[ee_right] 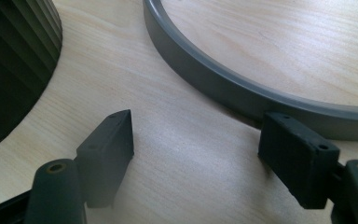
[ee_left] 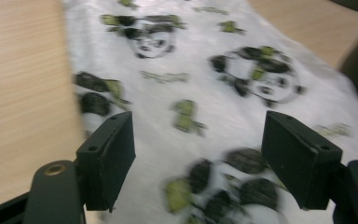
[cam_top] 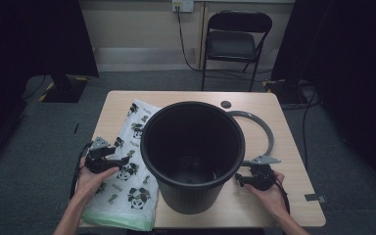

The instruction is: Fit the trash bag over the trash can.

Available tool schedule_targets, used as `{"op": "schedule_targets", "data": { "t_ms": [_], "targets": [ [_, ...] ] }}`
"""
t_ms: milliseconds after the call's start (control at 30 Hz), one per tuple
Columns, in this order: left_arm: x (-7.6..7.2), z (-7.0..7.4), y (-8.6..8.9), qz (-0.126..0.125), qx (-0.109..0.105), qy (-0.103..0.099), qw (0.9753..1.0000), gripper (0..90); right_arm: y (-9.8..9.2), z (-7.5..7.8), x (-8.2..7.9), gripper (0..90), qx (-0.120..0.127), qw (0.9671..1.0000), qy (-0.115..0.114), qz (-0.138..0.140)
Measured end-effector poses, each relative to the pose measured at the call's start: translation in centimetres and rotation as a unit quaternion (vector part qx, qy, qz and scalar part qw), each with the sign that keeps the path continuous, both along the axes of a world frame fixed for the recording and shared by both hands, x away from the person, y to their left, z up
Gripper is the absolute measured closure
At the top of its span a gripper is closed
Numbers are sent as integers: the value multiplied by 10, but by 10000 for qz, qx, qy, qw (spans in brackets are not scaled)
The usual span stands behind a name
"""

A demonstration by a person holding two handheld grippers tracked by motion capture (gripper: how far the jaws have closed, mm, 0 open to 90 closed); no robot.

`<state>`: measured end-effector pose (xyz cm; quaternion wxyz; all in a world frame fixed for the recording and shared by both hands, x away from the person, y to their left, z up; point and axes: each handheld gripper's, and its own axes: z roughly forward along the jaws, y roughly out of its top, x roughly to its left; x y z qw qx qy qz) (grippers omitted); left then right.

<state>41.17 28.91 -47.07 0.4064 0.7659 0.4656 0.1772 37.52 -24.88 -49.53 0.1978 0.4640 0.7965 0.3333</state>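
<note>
A black ribbed bin [cam_top: 193,155] stands upright in the middle of the wooden table [cam_top: 254,100]. A white bag printed with pandas [cam_top: 127,169] lies flat to its left. My left gripper [cam_top: 120,161] hovers over the bag [ee_left: 191,93] with its jaws wide open and nothing between them. A grey ring [cam_top: 267,132] lies on the table to the right of the bin. My right gripper [cam_top: 239,179] is open just above the tabletop, close to the ring [ee_right: 223,88] and beside the bin's wall [ee_right: 14,60].
A small dark disc [cam_top: 225,104] sits near the table's far edge. A black folding chair [cam_top: 235,41] stands behind the table. Cables run over the grey floor at the right. A strip of tape [cam_top: 315,198] sticks out at the table's right edge.
</note>
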Motion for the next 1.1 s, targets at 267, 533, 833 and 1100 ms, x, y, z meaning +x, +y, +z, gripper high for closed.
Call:
{"op": "schedule_targets", "data": {
  "t_ms": [267, 533, 833, 1100],
  "targets": [
    [25, -12, 15, 432, 243, 99, 9987, 256, 0, 0, 0, 252, 4, 10000, -16, 11],
    [41, -30, 16, 588, 289, 174, 9977, 286, 0, -1, 1, 251, 4, 10000, -31, 34],
    [38, -27, 8, 527, 501, 94, 9973, 582, 1, -1, 2, 250, 2, 10000, -34, 29],
    [34, -23, 5, 358, 318, 365, 9982, 900, 2, 1, 3, 251, -35, 10000, 42, 40]
  ]
}}
